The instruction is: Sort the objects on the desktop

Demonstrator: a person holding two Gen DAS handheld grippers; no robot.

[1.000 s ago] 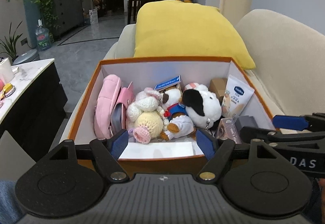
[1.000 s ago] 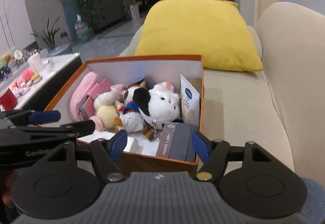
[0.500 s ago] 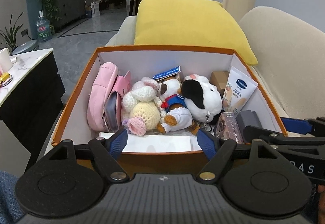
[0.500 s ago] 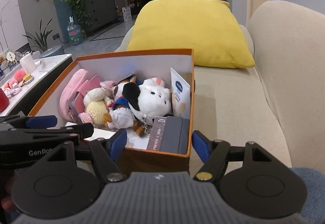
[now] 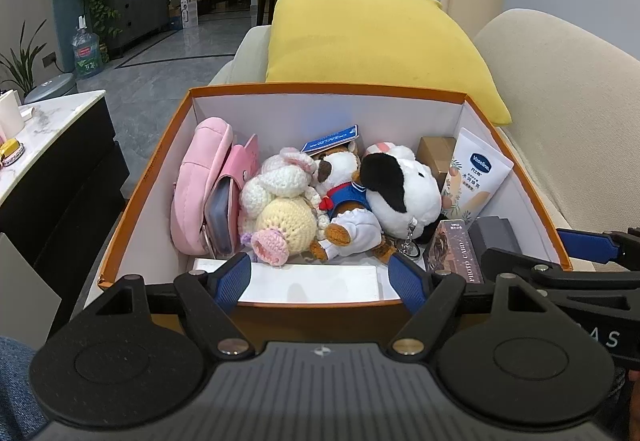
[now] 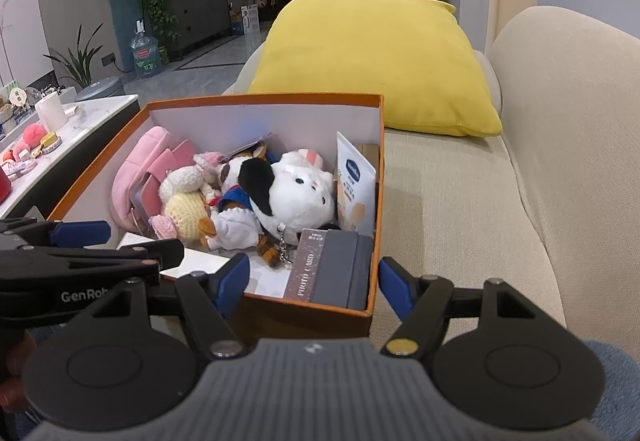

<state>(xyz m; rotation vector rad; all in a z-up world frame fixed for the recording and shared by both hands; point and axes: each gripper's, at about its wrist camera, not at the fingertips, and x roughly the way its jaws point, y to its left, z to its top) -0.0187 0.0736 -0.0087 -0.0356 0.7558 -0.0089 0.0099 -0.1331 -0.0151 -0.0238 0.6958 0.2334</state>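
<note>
An orange box (image 5: 136,201) with white inner walls sits on a beige sofa. It holds a pink pouch (image 5: 196,185), a crocheted bunny (image 5: 280,209), a bear in a blue sailor top (image 5: 344,197), a black-and-white plush dog (image 5: 400,189), a Vaseline tube (image 5: 476,177), a photo card box (image 5: 456,253) and a white flat box (image 5: 312,281). My left gripper (image 5: 320,281) is open and empty over the box's near edge. My right gripper (image 6: 312,281) is open and empty at the box's near right corner (image 6: 370,305). The plush dog (image 6: 296,193) shows in the right wrist view too.
A yellow cushion (image 5: 372,37) lies behind the box against the sofa back (image 6: 568,113). A marble-topped table (image 6: 60,129) with small items stands to the left. The sofa seat (image 6: 460,209) stretches to the right of the box.
Both grippers have shifted slightly relative to the box, which now sits lower and further left in the right wrist view. Both stay open and the box's contents have not moved.
</note>
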